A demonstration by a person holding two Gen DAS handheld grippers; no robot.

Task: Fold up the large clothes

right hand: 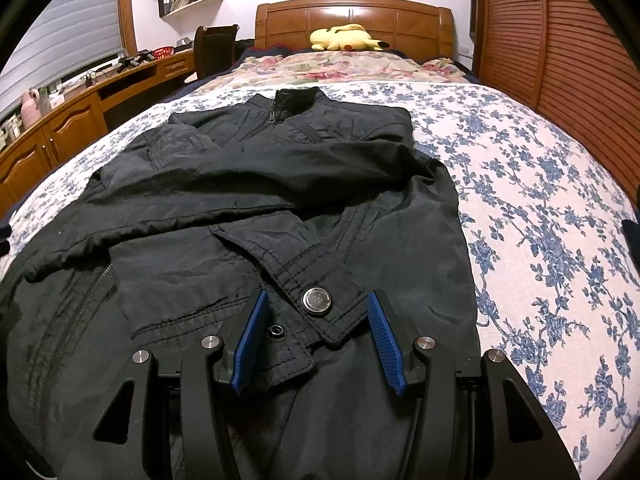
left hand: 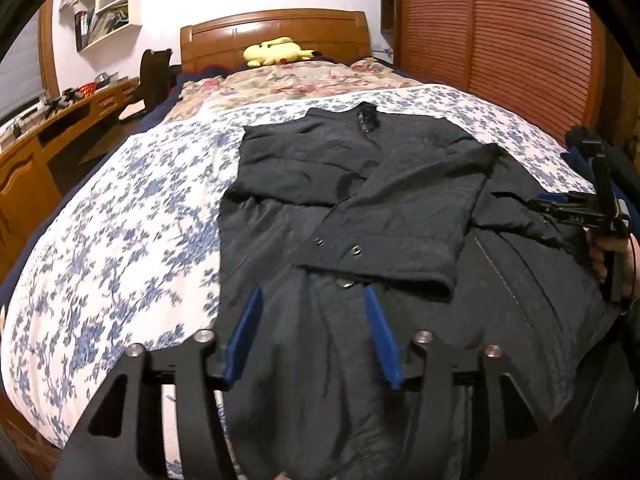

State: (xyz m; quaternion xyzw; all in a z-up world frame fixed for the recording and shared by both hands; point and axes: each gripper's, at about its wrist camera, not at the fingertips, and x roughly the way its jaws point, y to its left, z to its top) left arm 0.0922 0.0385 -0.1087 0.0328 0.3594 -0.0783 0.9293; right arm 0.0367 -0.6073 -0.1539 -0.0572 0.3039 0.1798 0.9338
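A black jacket (left hand: 360, 184) lies flat on the bed, collar toward the headboard, with both sleeves folded across its front. It also shows in the right wrist view (right hand: 280, 184). My left gripper (left hand: 312, 300) is open and empty, just above the jacket's lower front near a sleeve cuff (left hand: 380, 264). My right gripper (right hand: 316, 304) is open and empty, its blue fingers on either side of a sleeve cuff with a metal snap button (right hand: 316, 300). The right gripper also shows at the right edge of the left wrist view (left hand: 536, 204).
The bed has a blue floral sheet (right hand: 540, 184) and a floral quilt (right hand: 340, 66). A yellow plush toy (right hand: 348, 37) lies at the wooden headboard (right hand: 352, 16). A wooden desk (right hand: 80, 112) and chair (right hand: 216, 50) stand left; slatted wardrobe doors (right hand: 568, 52) right.
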